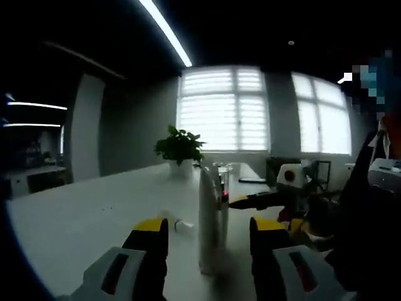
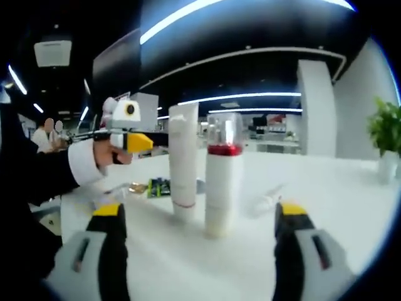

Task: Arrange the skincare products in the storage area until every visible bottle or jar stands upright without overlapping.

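The left gripper [image 1: 208,241] is being held open, its jaws flanking a white tube [image 1: 207,222] without touching it. The right gripper [image 2: 197,241] is likewise being held open before the white table [image 2: 351,188]. Standing upright there, just beside each other, are the tube and a red-collared bottle [image 2: 223,182]; a small white item [image 2: 268,199] is lying flat nearby.

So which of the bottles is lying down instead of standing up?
The small white bottle lying flat on the table, right of the two standing ones: the tall white tube and the red-banded, clear-capped bottle.
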A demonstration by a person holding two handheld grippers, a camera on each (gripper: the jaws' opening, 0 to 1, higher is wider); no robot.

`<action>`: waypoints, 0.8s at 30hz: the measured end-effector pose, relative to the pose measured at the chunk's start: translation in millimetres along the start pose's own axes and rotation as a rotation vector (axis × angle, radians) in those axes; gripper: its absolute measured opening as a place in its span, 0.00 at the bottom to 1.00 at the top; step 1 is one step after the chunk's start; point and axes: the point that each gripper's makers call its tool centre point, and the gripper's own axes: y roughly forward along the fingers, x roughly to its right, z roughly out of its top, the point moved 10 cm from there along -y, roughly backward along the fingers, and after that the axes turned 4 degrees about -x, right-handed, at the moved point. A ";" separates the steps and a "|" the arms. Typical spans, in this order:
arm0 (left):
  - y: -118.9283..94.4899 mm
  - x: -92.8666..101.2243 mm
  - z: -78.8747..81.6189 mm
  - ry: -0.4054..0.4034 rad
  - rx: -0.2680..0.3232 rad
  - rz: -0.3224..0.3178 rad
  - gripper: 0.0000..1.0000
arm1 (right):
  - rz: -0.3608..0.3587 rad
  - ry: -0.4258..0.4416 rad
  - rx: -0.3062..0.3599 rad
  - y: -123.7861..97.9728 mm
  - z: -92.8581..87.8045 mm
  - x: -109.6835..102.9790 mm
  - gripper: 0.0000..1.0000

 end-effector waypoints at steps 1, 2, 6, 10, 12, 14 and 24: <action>-2.7 2.4 -1.7 -0.005 0.002 0.010 0.58 | -0.003 0.008 -0.002 -0.7 -0.2 2.2 0.99; -5.1 4.1 -3.0 -0.016 0.012 0.026 0.64 | -0.004 0.012 -0.002 -1.1 -0.3 3.2 0.99; -16.0 14.7 -12.1 -0.047 0.009 0.073 0.70 | -0.010 0.014 -0.006 -3.7 -1.0 8.5 0.99; -29.0 22.7 -20.6 -0.069 0.012 0.145 0.81 | -0.025 0.012 -0.017 -7.3 -2.9 15.2 0.99; -36.0 24.9 -25.0 -0.095 0.030 0.172 0.84 | -0.029 0.011 -0.019 -8.5 -3.3 17.7 0.99; -42.0 26.2 -29.5 -0.105 0.042 0.192 0.89 | -0.026 0.005 -0.011 -9.8 -2.4 19.6 0.99; -63.3 28.8 -50.7 -0.138 0.074 0.300 0.99 | -0.016 -0.032 -0.015 -8.4 2.8 23.1 0.98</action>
